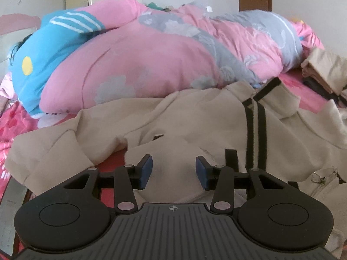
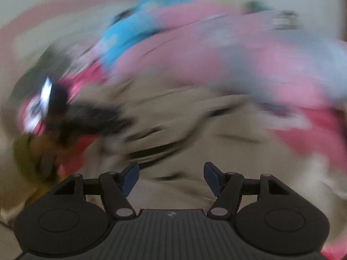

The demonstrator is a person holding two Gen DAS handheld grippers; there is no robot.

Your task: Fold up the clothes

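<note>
Spanning the rear of the left wrist view, a bulky pink quilt [image 1: 134,65] with grey floral print lies heaped across the bed, and a blue cushion [image 1: 43,60] with white stripes and a yellow dot leans against its left end. In front of the quilt, the cream jacket [image 1: 173,117] is spread crumpled over the red floral bedsheet [image 1: 13,121]; black trim [image 1: 256,130] runs beside its zipper on the right side, and one sleeve extends to the left. A folded tan garment [image 1: 325,69] sits at the far right, apart from the jacket. The left gripper [image 1: 174,172] hovers just above the near edge of the jacket with its jaws wide apart and nothing between the blue pads [image 1: 146,172]. The right wrist view is heavily motion-blurred: the jacket [image 2: 173,117] appears as a pale mass below the pink quilt [image 2: 195,60], and a dark object at left cannot be identified. The right gripper [image 2: 171,178] is sharp in the foreground, jaws spread wide over the pale fabric, with nothing held between its fingers [image 2: 130,178].
</note>
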